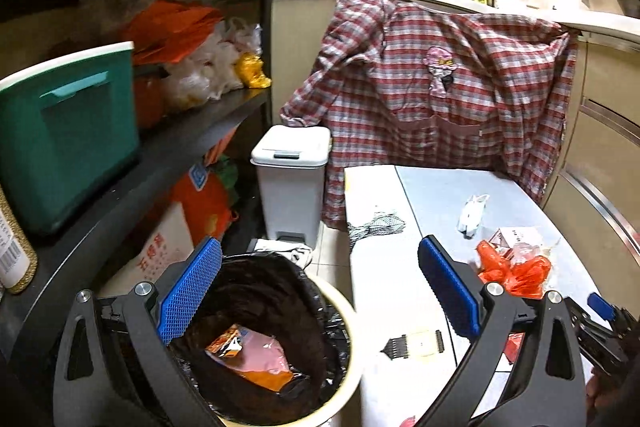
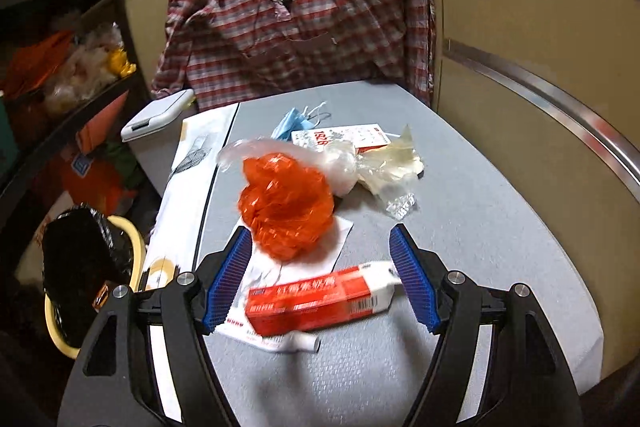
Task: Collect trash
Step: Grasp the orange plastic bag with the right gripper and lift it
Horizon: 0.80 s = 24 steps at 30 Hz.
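My left gripper [image 1: 320, 243] hangs open and holds nothing, above a cream bin lined with a black bag [image 1: 340, 311]. An orange and pink wrapper [image 1: 252, 359] lies inside the bin. My right gripper [image 2: 318, 233] is open over the grey table [image 2: 480, 227], and a red and white carton [image 2: 320, 297] lies flat between its pads without being pressed. Just beyond are a crumpled orange plastic bag [image 2: 286, 203], clear wrappers [image 2: 392, 167], a blue face mask [image 2: 292, 123] and a red and white card box [image 2: 348, 139]. A white tube [image 2: 304, 341] lies near the carton.
A white pedal bin [image 1: 290, 163] stands beyond the lined bin. A plaid shirt [image 1: 420, 87] hangs from the counter behind the table. Black shelving [image 1: 160, 147] with a teal box [image 1: 68, 139] and bags is on the left. Cabinet fronts [image 2: 540, 47] close the right side.
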Tool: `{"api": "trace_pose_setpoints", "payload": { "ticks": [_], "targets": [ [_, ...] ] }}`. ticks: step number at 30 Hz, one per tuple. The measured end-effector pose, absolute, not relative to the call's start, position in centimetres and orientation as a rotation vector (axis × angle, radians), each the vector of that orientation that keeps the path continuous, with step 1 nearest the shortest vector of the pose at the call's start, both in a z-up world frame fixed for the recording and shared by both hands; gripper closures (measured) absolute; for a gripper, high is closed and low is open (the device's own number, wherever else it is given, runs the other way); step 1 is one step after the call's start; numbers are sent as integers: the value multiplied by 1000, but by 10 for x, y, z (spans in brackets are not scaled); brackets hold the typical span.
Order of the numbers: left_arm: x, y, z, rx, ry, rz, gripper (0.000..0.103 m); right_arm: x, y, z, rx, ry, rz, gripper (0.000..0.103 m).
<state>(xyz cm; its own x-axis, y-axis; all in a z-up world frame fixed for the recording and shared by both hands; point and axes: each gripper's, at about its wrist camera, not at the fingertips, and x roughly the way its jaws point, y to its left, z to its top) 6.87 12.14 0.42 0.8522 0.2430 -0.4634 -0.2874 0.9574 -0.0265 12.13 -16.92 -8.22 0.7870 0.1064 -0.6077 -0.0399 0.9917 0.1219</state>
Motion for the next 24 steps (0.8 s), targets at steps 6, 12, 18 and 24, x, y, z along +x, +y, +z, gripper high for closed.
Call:
{"api": "trace_pose_setpoints", "payload": {
  "ticks": [6,12,18,24],
  "targets": [
    [84,111,-7,-44,495,277,8,144,-165,-87,126,661,84,32],
    [96,113,-12,-46,516,274,8,166,-152,-96,124,677,80,32],
    [100,122,-17,-58,534,285,8,189,-139,-102,121,682,77,32],
    [105,132,-19,-90,549,293,8,193,-128,-108,62,676,129,78]
  ]
}}
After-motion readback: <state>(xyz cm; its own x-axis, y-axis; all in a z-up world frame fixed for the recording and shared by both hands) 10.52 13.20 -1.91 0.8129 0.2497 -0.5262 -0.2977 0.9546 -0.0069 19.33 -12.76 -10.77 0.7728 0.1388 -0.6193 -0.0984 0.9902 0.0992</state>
